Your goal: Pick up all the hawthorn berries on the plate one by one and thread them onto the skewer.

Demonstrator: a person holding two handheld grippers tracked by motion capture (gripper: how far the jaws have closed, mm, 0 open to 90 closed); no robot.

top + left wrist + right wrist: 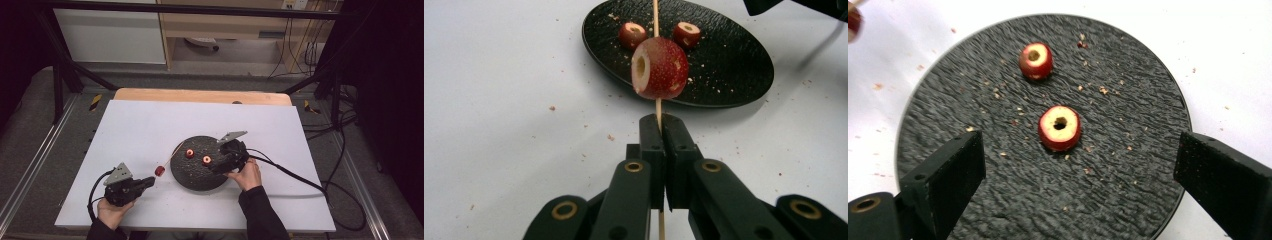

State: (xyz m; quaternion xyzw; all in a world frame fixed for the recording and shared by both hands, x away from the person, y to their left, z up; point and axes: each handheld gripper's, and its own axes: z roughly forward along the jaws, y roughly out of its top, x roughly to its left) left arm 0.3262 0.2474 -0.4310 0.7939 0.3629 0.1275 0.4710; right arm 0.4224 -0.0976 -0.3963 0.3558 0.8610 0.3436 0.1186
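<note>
A thin wooden skewer point(657, 107) carries one red cored fruit point(659, 68), and my left gripper point(662, 125) is shut on the skewer just below it. In the high view that fruit point(160, 170) hangs left of a round black plate point(192, 176), with my left gripper point(149, 182) near the table's front left. Two more cored red fruits point(190, 153) point(206, 160) lie on the plate. My right gripper point(1080, 160) is open over the plate point(1128, 195), its jaws wide on either side of the nearer fruit point(1059, 127). The farther fruit point(1035, 60) lies beyond.
The plate sits on a white table top point(150, 125) with crumbs scattered about. Cables point(300, 180) trail off to the right. A black frame and shelving stand beyond the far edge.
</note>
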